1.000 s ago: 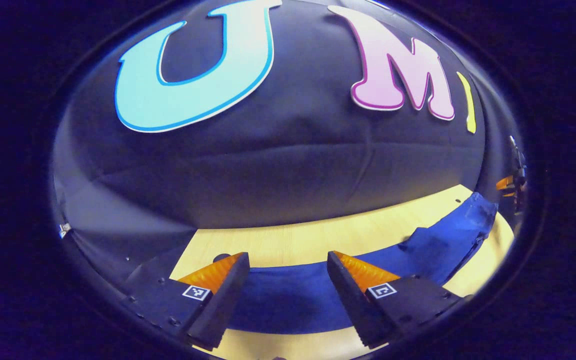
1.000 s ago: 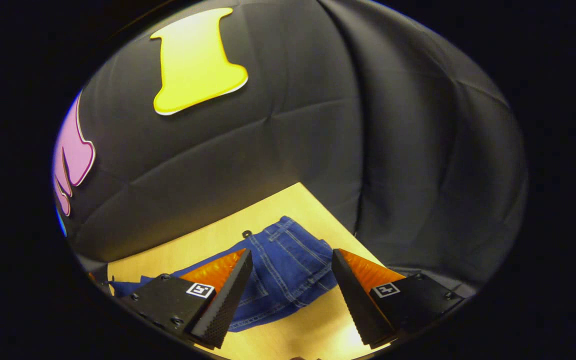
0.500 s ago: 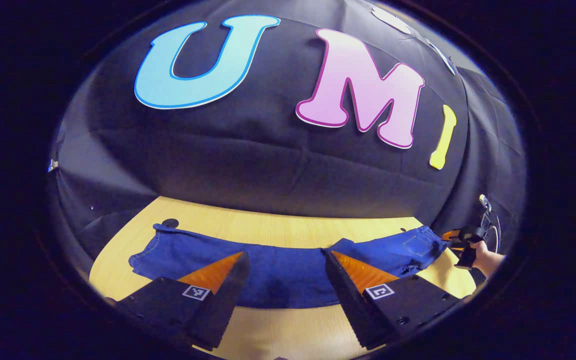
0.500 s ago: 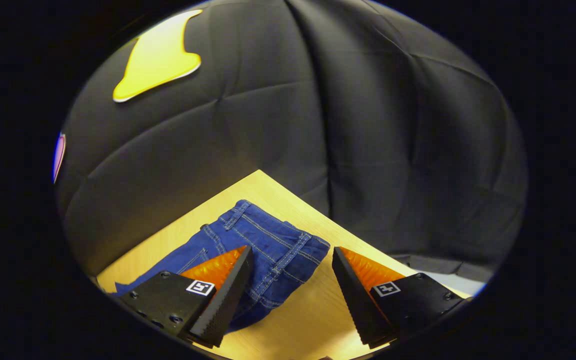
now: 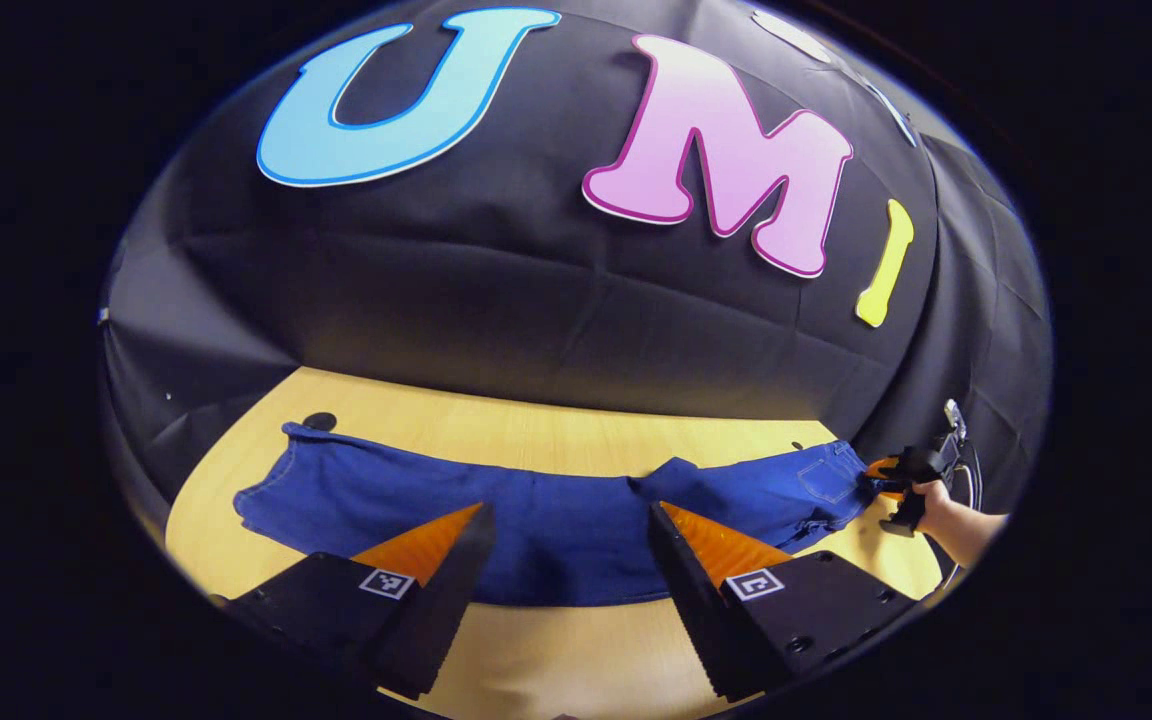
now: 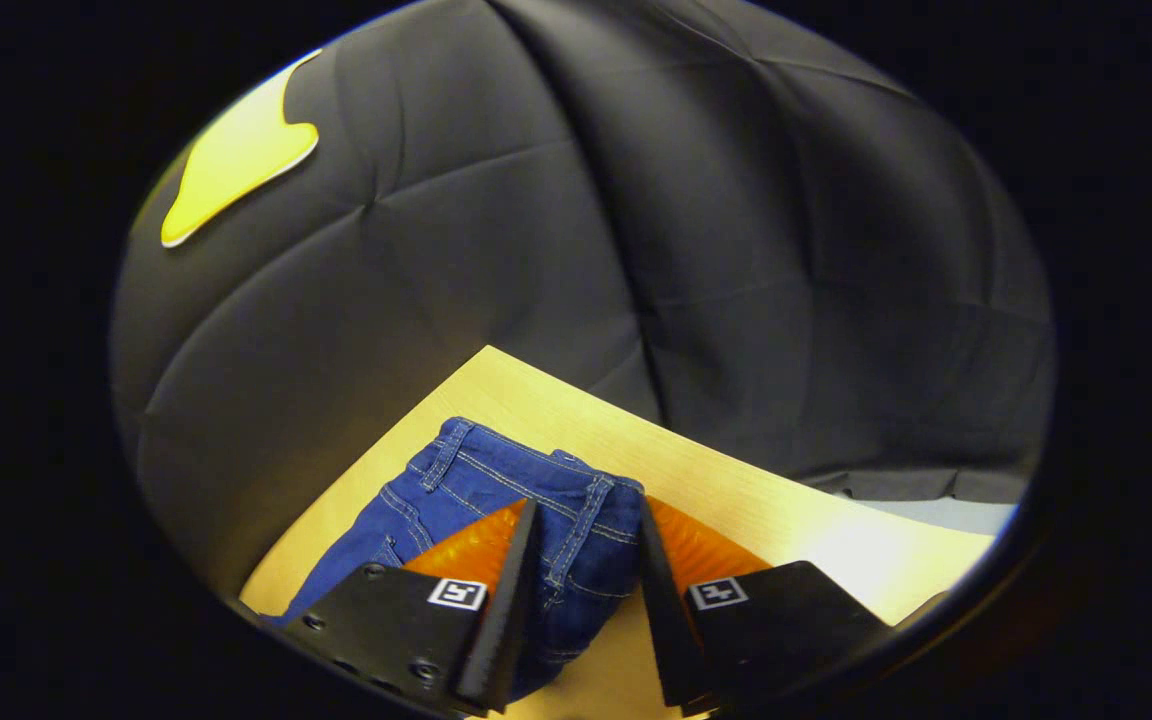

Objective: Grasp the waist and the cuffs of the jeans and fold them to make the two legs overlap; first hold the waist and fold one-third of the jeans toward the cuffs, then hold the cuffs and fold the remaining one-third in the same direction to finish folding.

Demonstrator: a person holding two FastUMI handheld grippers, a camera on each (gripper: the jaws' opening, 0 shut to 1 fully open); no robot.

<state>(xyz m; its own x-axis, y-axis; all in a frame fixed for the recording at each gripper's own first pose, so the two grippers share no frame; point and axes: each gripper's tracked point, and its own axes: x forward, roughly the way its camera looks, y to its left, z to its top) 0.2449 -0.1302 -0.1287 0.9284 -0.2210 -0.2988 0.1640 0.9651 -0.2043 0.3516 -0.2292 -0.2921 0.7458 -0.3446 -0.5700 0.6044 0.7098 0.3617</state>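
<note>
Nearest us in the left gripper view, our left hand-held gripper (image 5: 564, 520) hangs with its two fingers wide apart and nothing between them, over the near edge of the one pair of jeans (image 5: 536, 525). The jeans lie stretched flat across the pale wooden bench (image 5: 536, 440), cuffs at the left end of this view and waist at the right end. Farther off at that right end we see our right hand-held gripper (image 5: 886, 470), held by a hand (image 5: 941, 510), right at the waist. In the right gripper view, the right hand-held gripper (image 6: 586, 545) has its two fingers drawn close on either side of the waistband, with denim filling the narrow gap; we cannot tell for certain whether both fingers press on the cloth. Beyond the fingers the waist (image 6: 526, 470) shows two belt loops and pale stitching, lying near a corner of the bench (image 6: 736, 500). One small dark round spot (image 5: 319, 421) sits on the bench just behind the cuffs. Farthest off hangs the black cloth wall (image 6: 586, 250).
</note>
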